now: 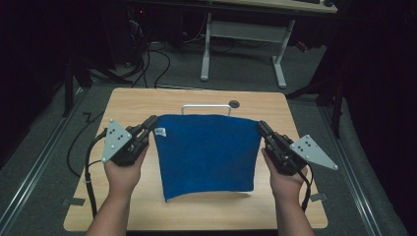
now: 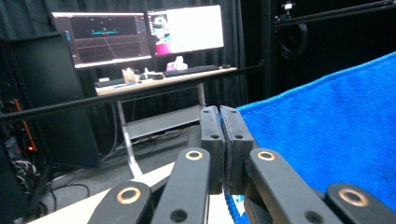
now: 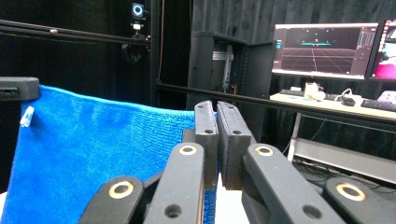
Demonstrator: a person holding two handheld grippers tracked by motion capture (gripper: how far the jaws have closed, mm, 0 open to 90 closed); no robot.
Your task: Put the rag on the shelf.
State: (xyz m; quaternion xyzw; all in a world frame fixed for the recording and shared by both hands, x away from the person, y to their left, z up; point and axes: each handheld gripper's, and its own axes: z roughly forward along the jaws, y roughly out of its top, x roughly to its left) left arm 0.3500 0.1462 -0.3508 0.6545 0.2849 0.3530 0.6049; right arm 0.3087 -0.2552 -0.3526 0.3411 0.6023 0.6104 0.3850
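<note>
Blue towel stretched between fingers, top corners pinched both sides.

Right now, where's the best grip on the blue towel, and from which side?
Its two top corners, one from each side: the blue towel hangs flat from a taut upper edge. The left gripper and right gripper pinch there, jaws shut on its hem.

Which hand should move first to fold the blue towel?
Neither is clearly better. The left gripper and right gripper each pinch a top corner of the blue towel, stretched evenly above the table. They probably should move together; if one leads, the left, beside the white tag.
</note>
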